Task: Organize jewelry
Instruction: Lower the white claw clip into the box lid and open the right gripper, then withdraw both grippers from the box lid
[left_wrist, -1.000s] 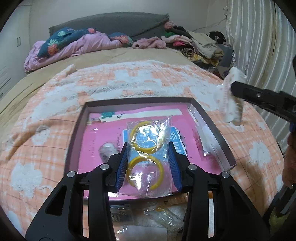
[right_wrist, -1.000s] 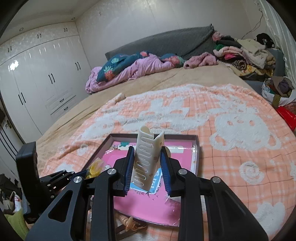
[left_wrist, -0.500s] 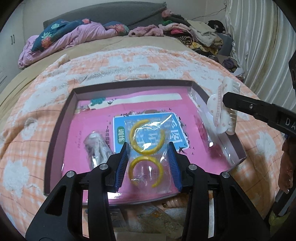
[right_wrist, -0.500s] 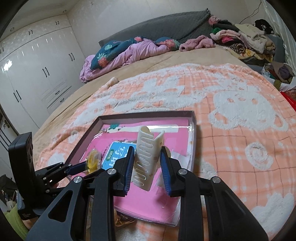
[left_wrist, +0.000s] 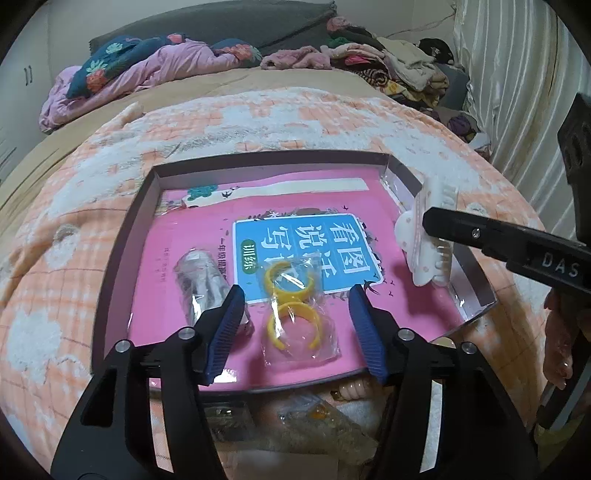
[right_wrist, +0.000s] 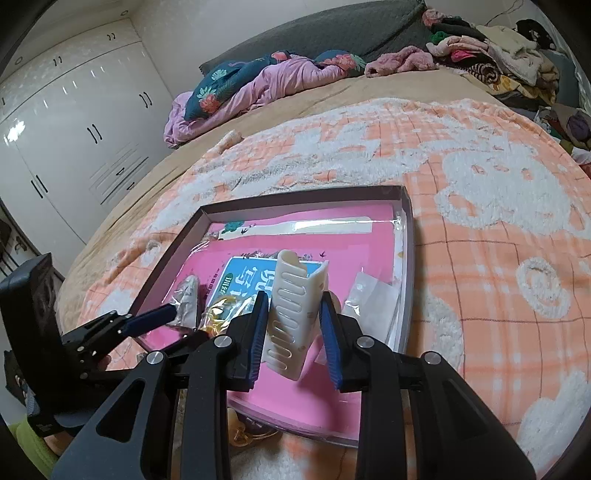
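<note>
My left gripper (left_wrist: 295, 325) jaws have just opened, releasing the bagged yellow rings (left_wrist: 295, 314) onto the tray (left_wrist: 122, 266); my right gripper (right_wrist: 294, 332) clamps the white claw clip (right_wrist: 291, 314) over the tray.

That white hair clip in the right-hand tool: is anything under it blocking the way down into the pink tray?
Nothing visible does. The white hair clip, pinched in the right gripper, hangs over a bare pink patch of the tray. The bagged yellow rings lie off to the side, between the left gripper's just-opened jaws.
</note>
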